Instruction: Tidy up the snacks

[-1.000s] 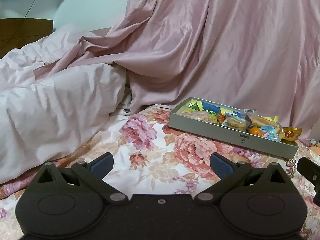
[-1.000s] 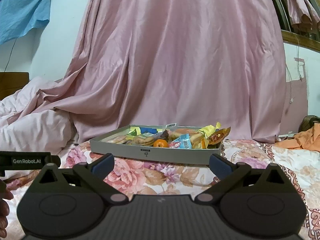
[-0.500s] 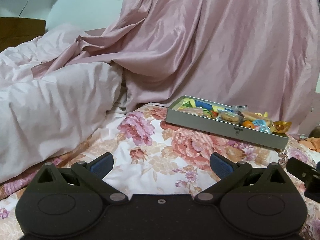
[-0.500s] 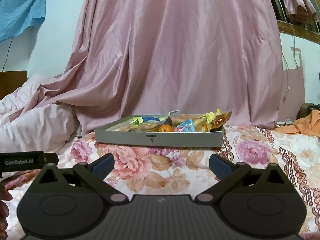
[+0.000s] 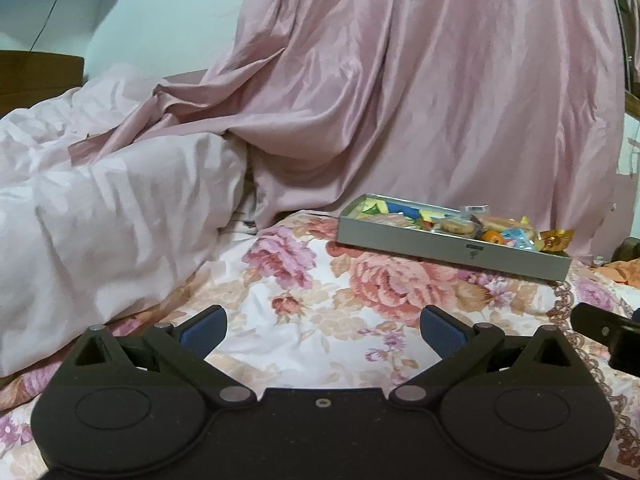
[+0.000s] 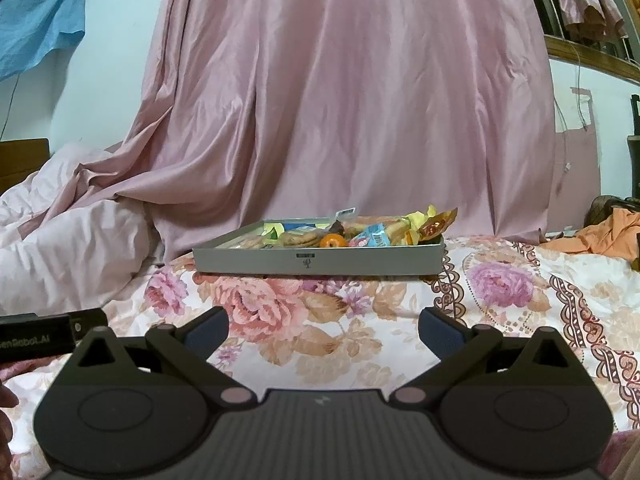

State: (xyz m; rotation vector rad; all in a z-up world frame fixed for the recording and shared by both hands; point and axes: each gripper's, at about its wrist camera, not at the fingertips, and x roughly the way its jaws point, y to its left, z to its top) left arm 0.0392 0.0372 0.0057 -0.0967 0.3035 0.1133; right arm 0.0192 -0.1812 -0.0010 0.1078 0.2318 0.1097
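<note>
Both pairs of tongs have drawn back since the earlier frames, so the grey tray (image 6: 320, 260) of snacks (image 6: 360, 234) now sits farther off and lower in each view. The left tongs (image 5: 322, 330) and the right tongs (image 6: 323, 330) hang over the floral bedspread (image 6: 280, 320) with their blue pads spread wide and nothing between them. The tray rests flat on the bed, well ahead of both, in front of the pink draped cloth (image 6: 340, 100) and right of the pale duvet (image 5: 100, 220).

Its contents look like small wrapped packets, a round biscuit pack (image 6: 300, 238) and an orange sweet (image 6: 334, 242), though at this range the wrappers are hard to tell apart. They should be light and crinkly, with slippery film, and the biscuits may break under a hard squeeze. A gentle pinch across the middle of a packet, or on a twisted wrapper end such as the amber one (image 6: 436, 224) poking over the right rim, would likely hold best. The tray itself looks stiff, but the soft mattress beneath it may let it tip.
</note>
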